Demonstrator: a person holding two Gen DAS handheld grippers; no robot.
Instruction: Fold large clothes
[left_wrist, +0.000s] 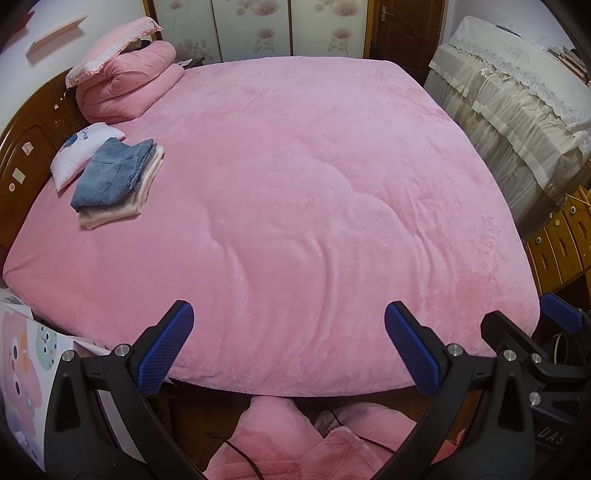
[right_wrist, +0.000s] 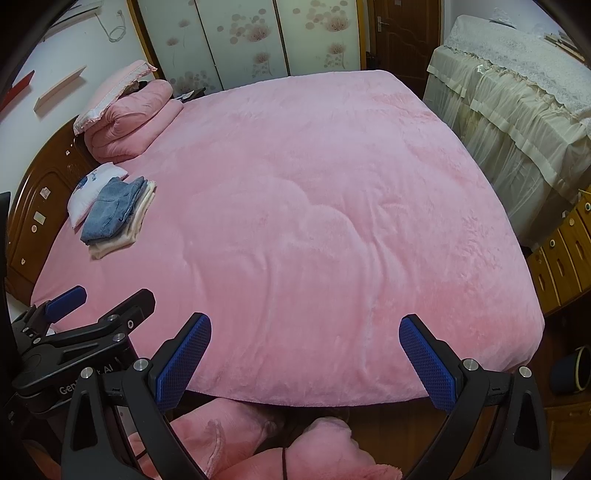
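- Folded blue denim garment (left_wrist: 110, 173) lies on top of a folded cream garment (left_wrist: 122, 210), forming a neat stack at the far left of the bed, edges roughly aligned.
- A small white printed pillow (left_wrist: 74, 155) touches the stack's far side.
- Pink plush bedspread (left_wrist: 314, 203) lies flat, lightly creased.
- Folded pink quilt (left_wrist: 129, 85) sits at the far-left corner.
- Left gripper (left_wrist: 288, 347) and right gripper (right_wrist: 304, 354) hover over the near edge, jaws spread wide, empty.
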